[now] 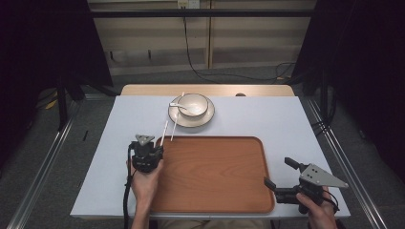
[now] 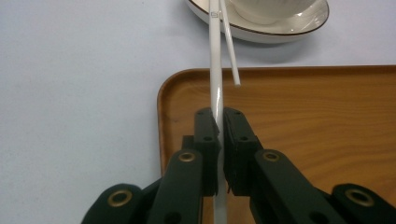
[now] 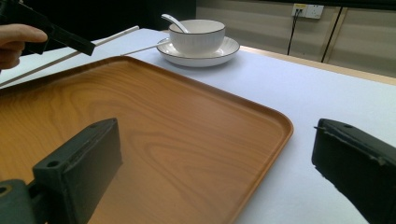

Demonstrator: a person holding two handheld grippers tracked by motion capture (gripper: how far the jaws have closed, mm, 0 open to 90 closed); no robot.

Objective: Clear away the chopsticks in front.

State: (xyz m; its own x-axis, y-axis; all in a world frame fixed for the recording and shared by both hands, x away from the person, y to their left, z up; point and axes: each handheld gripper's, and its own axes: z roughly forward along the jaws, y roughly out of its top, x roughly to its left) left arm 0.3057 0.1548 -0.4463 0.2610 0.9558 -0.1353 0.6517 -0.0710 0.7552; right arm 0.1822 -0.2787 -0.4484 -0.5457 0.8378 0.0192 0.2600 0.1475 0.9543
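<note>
Right gripper (image 1: 281, 172) sat at the near right corner of the bench (image 1: 267, 117), just off the tray's right edge, jaws spread wide with nothing between them; in the right gripper view they framed the tray's near corner and bare bench. Left gripper (image 1: 152, 149) was at the tray's near-left side, held in the person's left hand (image 1: 144, 179), jaws clenched on one white chopstick (image 2: 215, 70). In the left gripper view that chopstick ran straight up from between the pads, over the tray's (image 1: 215, 174) left rim and on toward the plate (image 1: 206, 117). The held chopstick stood lifted and tilted, its far end near the plate's edge; whether it touched the plate I could not tell. A second chopstick (image 2: 230, 51) lay just beside it, leaning from the plate's rim with its near tip hanging over the tray's far-left corner. Tray was wooden, rounded corners, nothing lying in it. Beyond the tray's far edge, on the bench, stood the plate with a white bowl (image 1: 193, 104) on it and a spoon (image 1: 179, 106) resting in the bowl, handle toward the left.
</note>
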